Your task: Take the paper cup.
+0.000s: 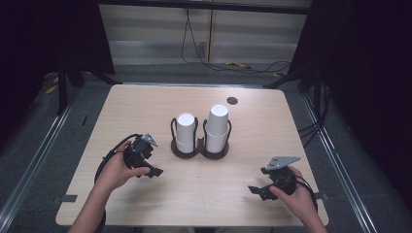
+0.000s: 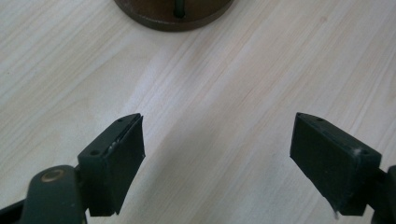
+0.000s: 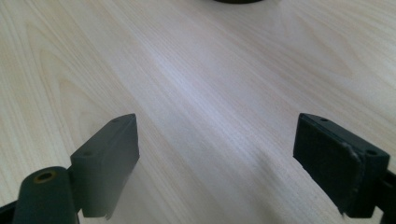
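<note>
Left hand (image 1: 116, 171): rests on the near left part of the table (image 1: 145, 104), wrapped around the left gripper.
Left gripper (image 1: 151, 165): low over the wood, just left of the cup holder and apart from it, aimed toward the middle of the table. In the left gripper view its jaws (image 2: 217, 154) stand wide apart with bare wood between them — nothing held.
Cable (image 1: 108, 156): a black loop trailing from the left gripper back along the forearm.
Cup holder (image 1: 200, 151): dark, with two round bases joined side by side and thin wire loops rising around each cup; it sits at the middle of the table. An edge of its brown base (image 2: 175, 16) shows at the top of the left gripper view, ahead of the jaws.
Left cup (image 1: 185, 131): white, upside down, standing in the holder's left ring; the shorter of the two.
Right cup (image 1: 217, 127): white, upside down, in the right ring, just beside the left cup and taller — whether it is one cup or a stack I cannot tell.
Dark round spot (image 1: 232, 100): on the tabletop behind the cups, near the far edge.
Right gripper (image 1: 256, 190): near the right front corner, well apart from the holder, a grey plate on top. In the right gripper view its jaws (image 3: 217, 156) are spread wide over bare wood.
Right hand (image 1: 296, 196): grips the right gripper from behind.
</note>
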The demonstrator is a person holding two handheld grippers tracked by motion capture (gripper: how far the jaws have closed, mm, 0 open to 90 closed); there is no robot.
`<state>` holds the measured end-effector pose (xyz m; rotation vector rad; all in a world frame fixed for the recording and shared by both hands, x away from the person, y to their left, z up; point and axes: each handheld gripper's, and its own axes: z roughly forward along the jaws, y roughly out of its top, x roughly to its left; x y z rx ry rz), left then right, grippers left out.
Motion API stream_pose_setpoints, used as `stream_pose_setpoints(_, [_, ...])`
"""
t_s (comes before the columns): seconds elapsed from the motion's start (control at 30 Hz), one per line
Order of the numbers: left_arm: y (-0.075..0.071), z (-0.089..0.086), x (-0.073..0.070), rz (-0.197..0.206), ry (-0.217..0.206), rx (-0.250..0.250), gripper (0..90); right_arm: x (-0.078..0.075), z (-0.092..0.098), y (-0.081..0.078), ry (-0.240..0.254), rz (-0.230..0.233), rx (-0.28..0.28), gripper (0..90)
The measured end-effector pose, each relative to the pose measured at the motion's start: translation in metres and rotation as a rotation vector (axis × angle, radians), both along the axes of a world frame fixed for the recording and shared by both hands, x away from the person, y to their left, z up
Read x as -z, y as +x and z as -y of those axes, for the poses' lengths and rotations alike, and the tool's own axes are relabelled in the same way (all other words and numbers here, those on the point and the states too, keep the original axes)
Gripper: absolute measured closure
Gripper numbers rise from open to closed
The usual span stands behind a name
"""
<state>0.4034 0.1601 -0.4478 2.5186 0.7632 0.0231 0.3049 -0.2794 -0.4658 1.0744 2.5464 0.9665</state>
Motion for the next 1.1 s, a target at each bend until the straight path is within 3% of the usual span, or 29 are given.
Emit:
stream_pose_setpoints(0.07, [0.003,0.002,-0.004,-0.001,0.0,0.015,17.6,-0.001,0.0,0.0,0.013,0.003,0.002,14.0])
stream_pose_setpoints(0.13, [0.003,0.004,-0.005,-0.001,-0.021,-0.002,17.6,-0.001,0.0,0.001,0.013,0.003,0.001,14.0])
stream_pose_setpoints(0.17, [0.007,0.004,-0.009,-0.01,-0.005,0.037,17.6,-0.001,-0.001,0.002,0.015,0.004,-0.001,14.0])
stream_pose_setpoints(0.57, [0.018,0.009,-0.032,-0.004,0.025,0.038,18.6,0.001,-0.009,0.004,0.015,-0.001,-0.02,14.0])
stream_pose_setpoints(0.77, [0.028,0.014,-0.043,-0.003,0.065,0.07,18.9,0.002,-0.01,0.003,0.012,-0.004,-0.027,14.1])
stream_pose_setpoints(1.07, [0.036,0.026,-0.057,0.006,0.062,0.078,18.8,0.002,-0.009,0.002,0.013,-0.006,-0.024,14.1])
stream_pose_setpoints(1.1, [0.038,0.026,-0.059,0.01,0.077,0.092,18.8,0.002,-0.009,0.002,0.012,-0.005,-0.023,14.1])
